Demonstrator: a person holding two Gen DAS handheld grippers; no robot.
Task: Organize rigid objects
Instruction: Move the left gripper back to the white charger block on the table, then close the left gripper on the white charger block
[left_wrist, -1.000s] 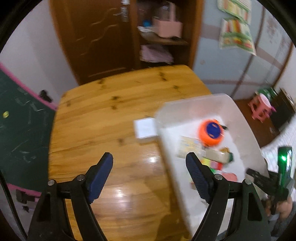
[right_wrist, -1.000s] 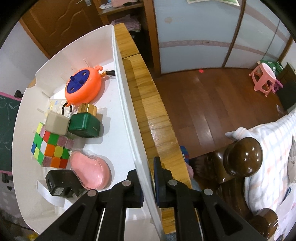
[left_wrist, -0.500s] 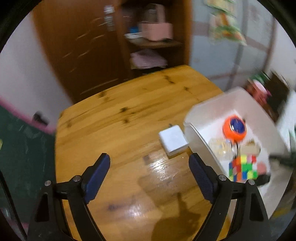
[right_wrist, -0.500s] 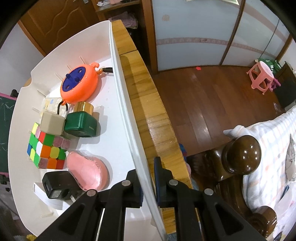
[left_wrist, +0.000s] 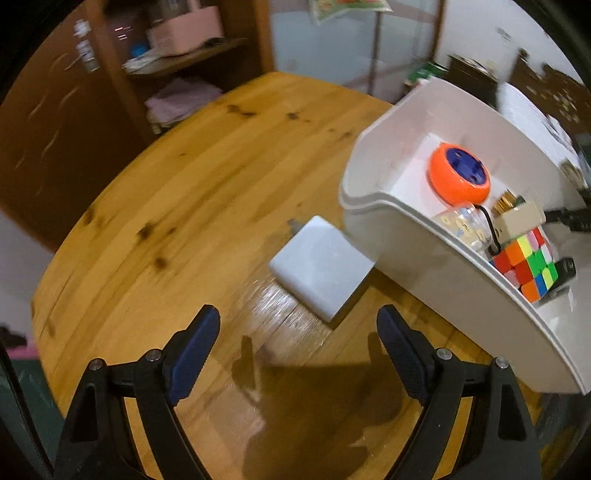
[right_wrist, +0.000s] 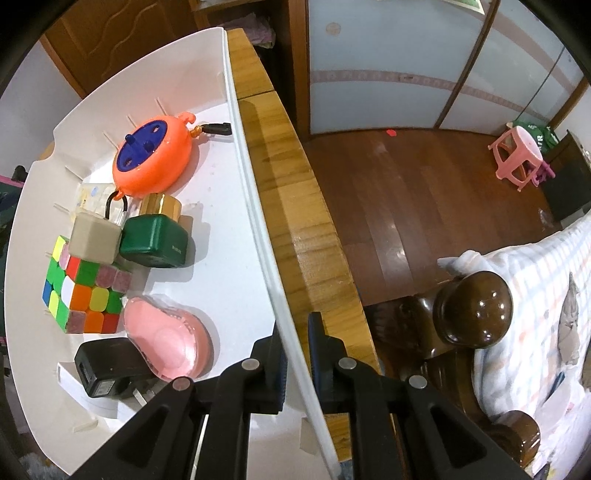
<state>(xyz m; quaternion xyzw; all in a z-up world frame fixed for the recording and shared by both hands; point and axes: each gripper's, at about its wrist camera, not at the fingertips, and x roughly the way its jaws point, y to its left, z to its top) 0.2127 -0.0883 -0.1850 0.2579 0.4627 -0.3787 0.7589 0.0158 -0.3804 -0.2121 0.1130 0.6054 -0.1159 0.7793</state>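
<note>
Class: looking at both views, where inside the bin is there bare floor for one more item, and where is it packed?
Bare: the bin floor along the wall the right tool clamps, beside the green box and pink case. Packed: the opposite side, reel down to cube.

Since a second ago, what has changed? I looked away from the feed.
The left tool swung and dropped toward the white box on the table, its jaws opening wider, nothing between them. The right tool stayed clamped on the white bin's wall; the bin's contents kept their places.
</note>
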